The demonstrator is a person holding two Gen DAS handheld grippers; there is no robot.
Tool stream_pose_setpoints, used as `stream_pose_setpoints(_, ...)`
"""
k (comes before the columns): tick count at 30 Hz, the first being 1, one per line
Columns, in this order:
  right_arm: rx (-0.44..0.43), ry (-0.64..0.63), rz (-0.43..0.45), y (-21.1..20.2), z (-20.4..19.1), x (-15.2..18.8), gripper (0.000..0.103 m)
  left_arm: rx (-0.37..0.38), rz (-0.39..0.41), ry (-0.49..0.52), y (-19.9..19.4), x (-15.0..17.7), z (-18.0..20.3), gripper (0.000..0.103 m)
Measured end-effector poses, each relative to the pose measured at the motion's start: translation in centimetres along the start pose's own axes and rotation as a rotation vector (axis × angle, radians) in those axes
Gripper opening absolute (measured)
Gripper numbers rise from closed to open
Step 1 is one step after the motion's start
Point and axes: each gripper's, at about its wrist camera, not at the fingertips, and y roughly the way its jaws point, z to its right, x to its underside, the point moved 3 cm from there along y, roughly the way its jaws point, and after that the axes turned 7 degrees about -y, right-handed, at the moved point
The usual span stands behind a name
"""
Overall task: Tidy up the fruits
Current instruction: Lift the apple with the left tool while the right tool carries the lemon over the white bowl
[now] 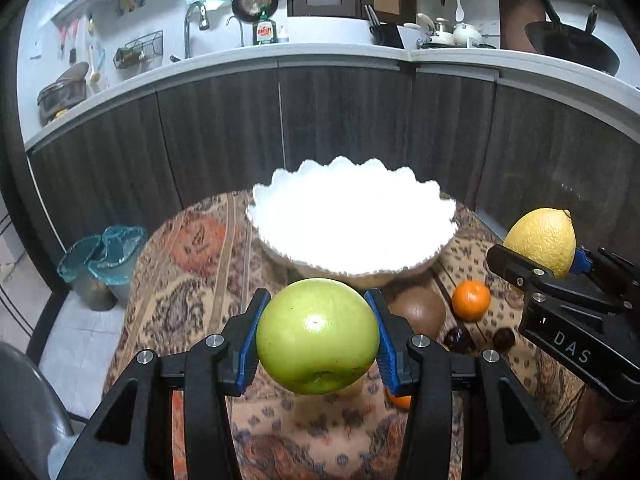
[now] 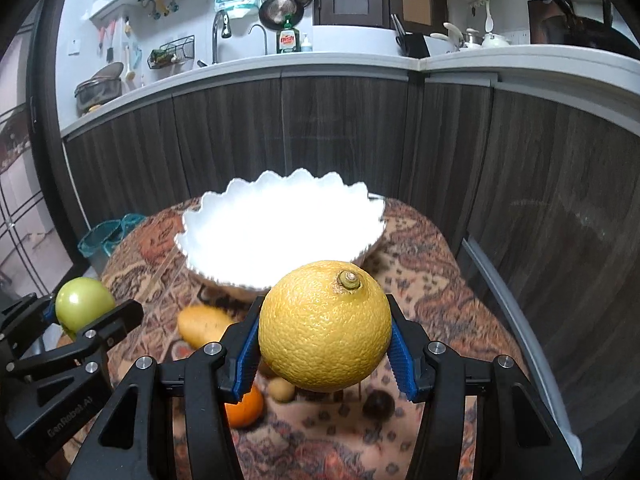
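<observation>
My left gripper (image 1: pixel 318 338) is shut on a green apple (image 1: pixel 317 336), held above the patterned tablecloth short of the white scalloped bowl (image 1: pixel 352 224). My right gripper (image 2: pixel 325 334) is shut on a large yellow lemon (image 2: pixel 325 326), stem end up, also in the air in front of the bowl (image 2: pixel 280 228). In the left wrist view the lemon (image 1: pixel 542 240) and the right gripper (image 1: pixel 536 258) show at the right edge. The right wrist view shows the apple (image 2: pixel 84 304) at the left, with the left gripper (image 2: pixel 86 310) around it. The bowl's inside is glared out.
On the tablecloth (image 1: pixel 192 292) lie an orange (image 1: pixel 471 301), a brown round fruit (image 1: pixel 420 312) and two dark small fruits (image 1: pixel 460 338). A yellow fruit (image 2: pixel 202 326), another orange (image 2: pixel 245 408) and a small tan fruit (image 2: pixel 282 389) lie under the right gripper. Dark cabinets (image 1: pixel 340 120) stand behind.
</observation>
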Motion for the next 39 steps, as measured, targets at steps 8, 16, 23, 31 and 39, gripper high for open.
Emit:
stream_pose_setpoints(8, 0.018, -0.005, 0.034, 2.0, 0.5, -3.3, 0.056, -0.001, 0.029, -0.009, 2.2, -3.7, -0.4, 0.047)
stream_pose_setpoints(16, 0.019, -0.015, 0.047, 5.2, 0.7, -6.2, 0.056, -0.017, 0.029, -0.009, 5.8, -6.4, -0.9, 0.047)
stream_pose_setpoints(23, 0.009, -0.021, 0.016, 8.8, 1.0, -7.1, 0.056, -0.036, 0.002, -0.009, 9.6, -7.6, -1.1, 0.047)
stream_pose_setpoints(31, 0.027, -0.027, 0.004, 11.8, 1.3, -6.9, 0.056, -0.047, -0.016, -0.005, 12.8, -6.9, -1.4, 0.047)
stream_pose_setpoints(39, 0.017, -0.028, -0.025, 13.5, 1.3, -6.0, 0.056, -0.035, -0.049, -0.007, 14.5, -6.0, -1.0, 0.047)
